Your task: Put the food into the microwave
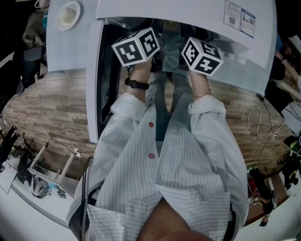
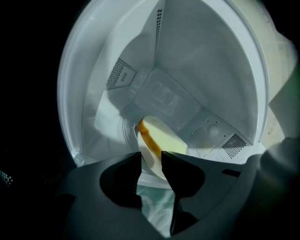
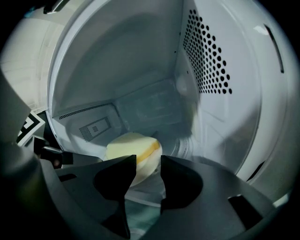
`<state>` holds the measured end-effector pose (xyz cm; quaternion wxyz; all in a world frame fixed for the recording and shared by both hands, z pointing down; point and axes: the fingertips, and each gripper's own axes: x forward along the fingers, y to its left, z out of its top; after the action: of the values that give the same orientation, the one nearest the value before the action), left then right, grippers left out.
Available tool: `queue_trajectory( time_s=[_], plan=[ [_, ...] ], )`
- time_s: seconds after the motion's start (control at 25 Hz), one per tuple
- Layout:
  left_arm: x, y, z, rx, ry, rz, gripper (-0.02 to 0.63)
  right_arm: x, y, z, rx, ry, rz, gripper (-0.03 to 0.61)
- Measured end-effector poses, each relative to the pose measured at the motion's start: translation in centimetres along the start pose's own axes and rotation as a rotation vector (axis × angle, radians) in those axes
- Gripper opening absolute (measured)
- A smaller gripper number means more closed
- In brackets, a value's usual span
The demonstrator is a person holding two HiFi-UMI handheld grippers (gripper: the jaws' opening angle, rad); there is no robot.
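Note:
A pale yellow piece of food (image 2: pixel 164 138) with an orange strip along one edge lies on a plate (image 2: pixel 152 206) with a greenish pattern, inside the white microwave cavity (image 2: pixel 187 56). My left gripper (image 2: pixel 151 158) stands at the plate's near rim, which runs between its jaws; the jaws are open. From the other side, my right gripper (image 3: pixel 148 163) is open in front of the same food (image 3: pixel 129 144) and plate (image 3: pixel 143 187). In the head view only the marker cubes (image 1: pixel 136 46) (image 1: pixel 201 55) show, with the fingertips hidden inside the microwave (image 1: pixel 188 12).
The microwave door (image 1: pixel 94 84) stands swung out at the left of my arms. A white bowl (image 1: pixel 68 15) sits on top of the microwave. The cavity's perforated side wall (image 3: pixel 208 61) is close on the right. Cables (image 1: pixel 258 124) lie on the wooden floor.

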<state>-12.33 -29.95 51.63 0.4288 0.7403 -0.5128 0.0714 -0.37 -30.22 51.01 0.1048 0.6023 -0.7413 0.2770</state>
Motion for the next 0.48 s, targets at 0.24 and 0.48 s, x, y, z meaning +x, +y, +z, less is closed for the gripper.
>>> queue_trajectory(
  time_s=[0.24, 0.48],
  plan=[
    [-0.8, -0.5, -0.5, 0.017, -0.007, -0.013, 0.124, -1.0, 0.4, -0.1, 0.02, -0.008, 0.028, 0.161],
    [-2.8, -1.7, -0.8, 0.038, -0.037, -0.048, 0.124, -3.0, 1.6, -0.4, 0.035, -0.016, 0.075, 0.161]
  ],
)
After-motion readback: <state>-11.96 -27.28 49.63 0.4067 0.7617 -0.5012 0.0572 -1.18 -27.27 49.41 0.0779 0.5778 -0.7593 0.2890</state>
